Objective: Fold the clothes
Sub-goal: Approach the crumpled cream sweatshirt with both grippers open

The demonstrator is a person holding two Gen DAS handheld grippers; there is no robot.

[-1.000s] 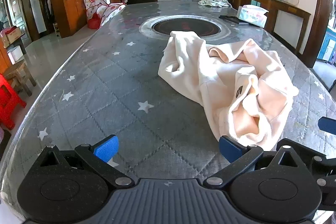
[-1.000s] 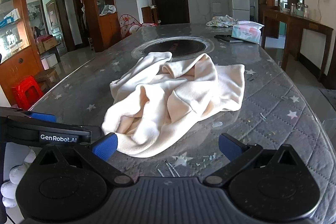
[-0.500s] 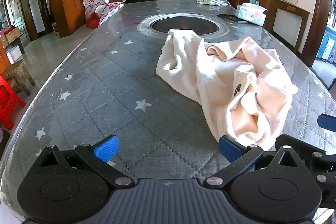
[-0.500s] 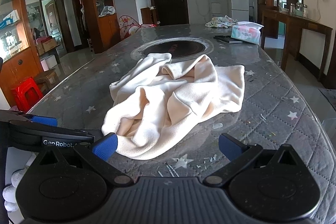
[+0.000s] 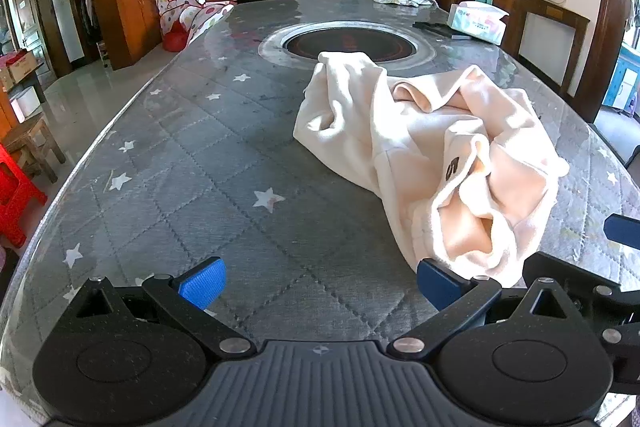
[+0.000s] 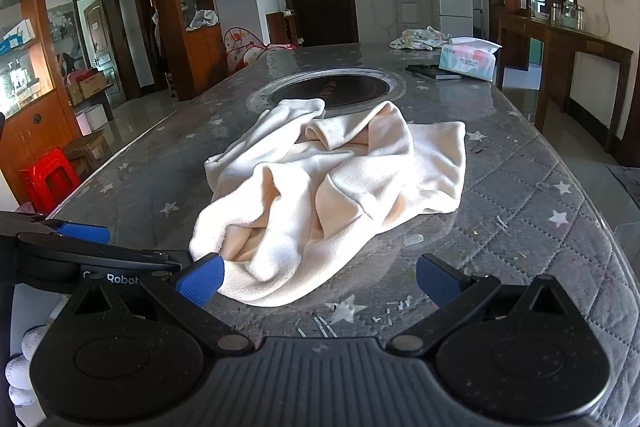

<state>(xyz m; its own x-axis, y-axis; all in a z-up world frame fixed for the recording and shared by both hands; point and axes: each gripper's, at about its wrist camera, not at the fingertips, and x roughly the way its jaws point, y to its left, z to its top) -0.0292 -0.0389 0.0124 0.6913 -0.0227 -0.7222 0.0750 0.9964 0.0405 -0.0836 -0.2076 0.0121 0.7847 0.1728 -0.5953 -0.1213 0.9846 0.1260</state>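
Note:
A crumpled cream garment [image 5: 432,147] lies in a heap on the grey star-patterned table cover [image 5: 200,187]; it also shows in the right wrist view [image 6: 332,187]. My left gripper [image 5: 320,283] is open and empty, low over the table, with the garment's near end just beyond its right finger. My right gripper [image 6: 318,277] is open and empty, and the garment's near edge lies between its fingers, close to the left one. The left gripper's body [image 6: 80,259] shows at the left of the right wrist view.
A round dark cooktop inset [image 6: 332,93] sits mid-table behind the garment. A tissue pack [image 6: 466,61], a dark flat object [image 6: 432,71] and another cloth pile [image 6: 420,39] lie at the far right end. Red stools [image 6: 48,179] and cabinets stand left of the table.
Both grippers have edged slightly forward toward the garment, which looks a little nearer. Both stay open; the garment has not moved.

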